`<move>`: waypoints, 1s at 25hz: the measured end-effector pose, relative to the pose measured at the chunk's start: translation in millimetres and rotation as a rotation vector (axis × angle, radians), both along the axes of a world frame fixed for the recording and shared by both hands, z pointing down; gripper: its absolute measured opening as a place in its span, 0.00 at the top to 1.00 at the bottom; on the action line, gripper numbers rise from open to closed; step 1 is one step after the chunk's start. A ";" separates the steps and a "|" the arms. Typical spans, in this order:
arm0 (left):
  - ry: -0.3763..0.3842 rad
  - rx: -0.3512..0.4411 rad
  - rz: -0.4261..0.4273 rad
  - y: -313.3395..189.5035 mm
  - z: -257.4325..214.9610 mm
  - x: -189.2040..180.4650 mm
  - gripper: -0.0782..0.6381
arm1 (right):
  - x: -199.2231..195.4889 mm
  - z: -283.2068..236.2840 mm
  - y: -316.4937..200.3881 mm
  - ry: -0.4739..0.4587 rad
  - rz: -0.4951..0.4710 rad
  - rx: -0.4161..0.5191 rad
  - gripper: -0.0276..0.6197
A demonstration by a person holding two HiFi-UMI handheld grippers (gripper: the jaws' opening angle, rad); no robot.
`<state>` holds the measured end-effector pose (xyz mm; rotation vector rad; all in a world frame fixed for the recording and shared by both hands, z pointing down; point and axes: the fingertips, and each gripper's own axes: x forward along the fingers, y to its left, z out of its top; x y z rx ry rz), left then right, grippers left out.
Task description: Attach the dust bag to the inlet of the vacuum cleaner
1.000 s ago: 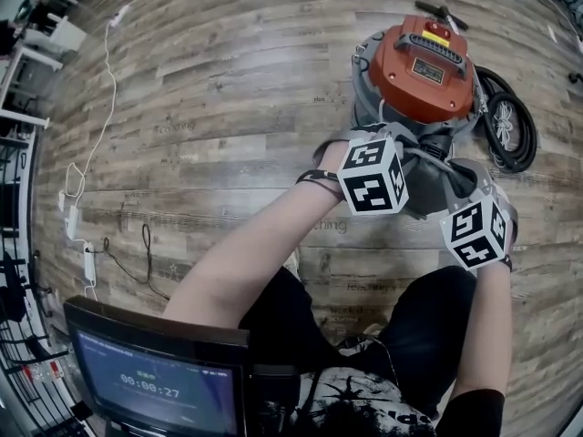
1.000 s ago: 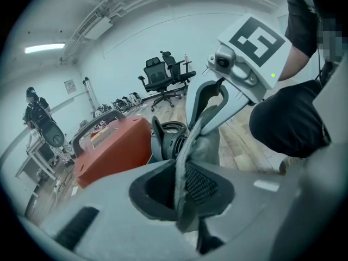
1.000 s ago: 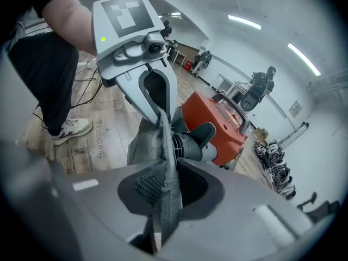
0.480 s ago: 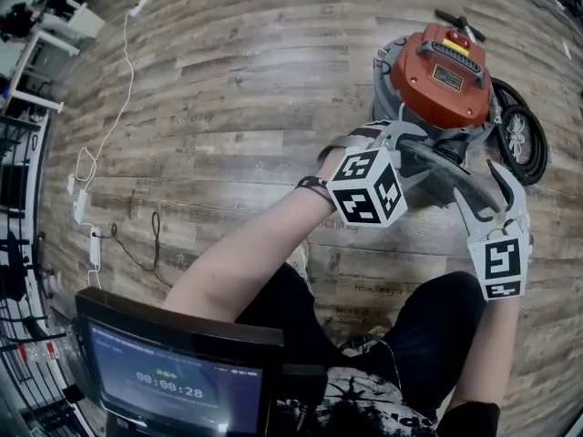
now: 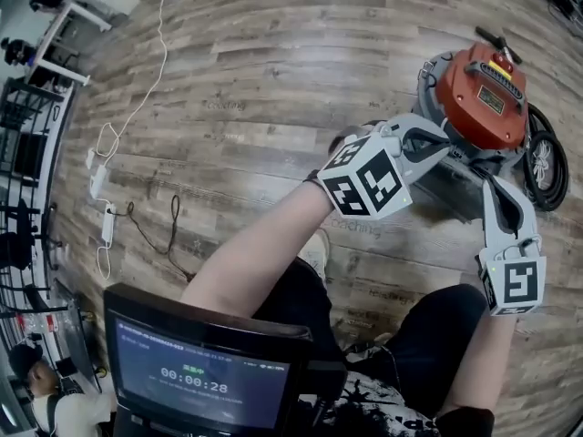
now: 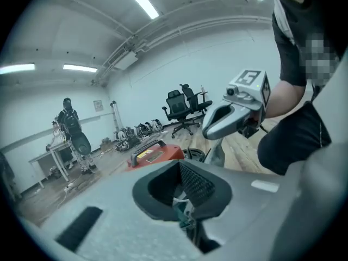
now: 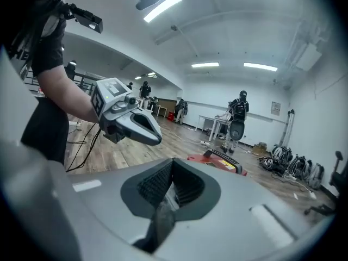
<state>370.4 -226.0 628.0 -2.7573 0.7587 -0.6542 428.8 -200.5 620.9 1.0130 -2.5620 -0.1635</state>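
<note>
Left gripper (image 5: 443,147) and right gripper (image 5: 485,182) have just closed, empty; grey dust bag (image 5: 458,185) seems attached to orange-lidded vacuum cleaner (image 5: 478,98), upper right; check seating next.

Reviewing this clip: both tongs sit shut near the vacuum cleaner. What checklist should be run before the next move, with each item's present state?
1. Left tongs empty: ok. The jaws have just been closing and now meet with nothing between them.
2. Right tongs empty: ok. The jaws have just been closing and are together on nothing.
3. Both tongs clear of the vacuum cleaner: ok. Each gripper view shows its orange top some way beyond the jaws.
4. Dust bag attached to the vacuum cleaner: cannot tell. The left tongs hide where the two meet in the head view.
5. Hose out of the way: ok. It lies coiled at the vacuum cleaner's far side.
</note>
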 end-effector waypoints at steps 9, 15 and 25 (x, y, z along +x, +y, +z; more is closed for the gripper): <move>0.116 -0.139 -0.140 1.9 -60.9 -105.9 0.89 | -58.7 -72.2 -9.1 -0.064 -0.088 -0.048 0.95; 0.176 -0.263 -0.207 38.3 -162.6 -125.4 0.89 | -82.8 -178.2 2.8 -0.061 -0.163 -0.173 0.95; 0.359 -0.362 -0.365 83.0 -398.2 -145.9 0.89 | -127.1 -398.4 43.2 -0.145 -0.300 -0.267 0.95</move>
